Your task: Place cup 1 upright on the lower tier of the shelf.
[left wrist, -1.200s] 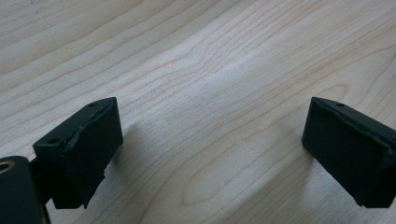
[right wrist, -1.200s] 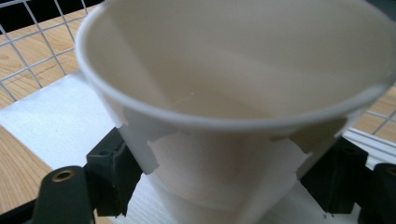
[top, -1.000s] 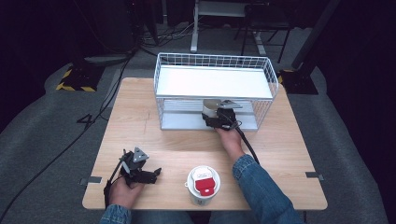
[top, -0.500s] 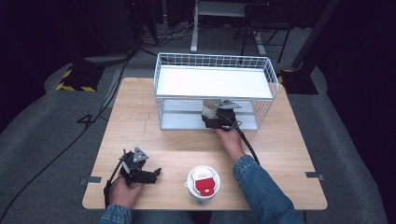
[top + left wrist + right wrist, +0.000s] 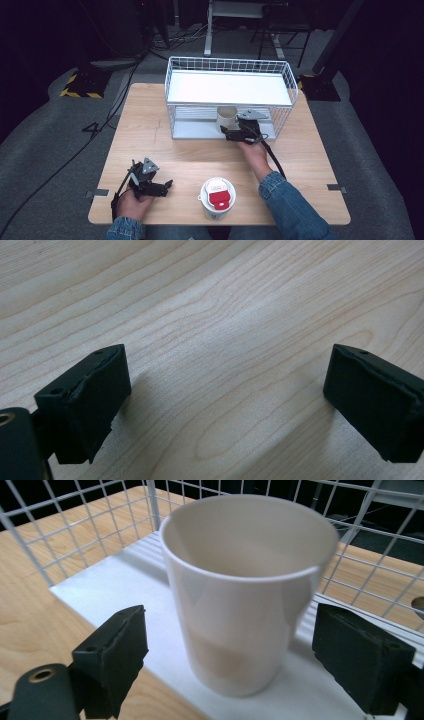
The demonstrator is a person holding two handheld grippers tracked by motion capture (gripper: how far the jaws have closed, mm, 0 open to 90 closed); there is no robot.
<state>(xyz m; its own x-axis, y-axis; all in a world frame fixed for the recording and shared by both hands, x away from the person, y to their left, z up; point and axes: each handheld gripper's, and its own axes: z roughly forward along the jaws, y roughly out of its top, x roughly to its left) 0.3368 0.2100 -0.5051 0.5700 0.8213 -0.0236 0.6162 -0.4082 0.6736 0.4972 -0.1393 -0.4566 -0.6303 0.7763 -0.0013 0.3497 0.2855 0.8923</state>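
You are holding your right gripper (image 5: 227, 650) wide open around the cream cup (image 5: 245, 590) standing on the wire rack's (image 5: 230, 82) lower shelf, jaws not touching it, while your left gripper (image 5: 225, 405) is lying open on the wooden table (image 5: 215, 305).

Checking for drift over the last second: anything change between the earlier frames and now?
Nothing visibly changed. The right gripper stays open around the cup on the wire rack's lower shelf; the left gripper still rests open on the table, and the lidded cup sits where it was.
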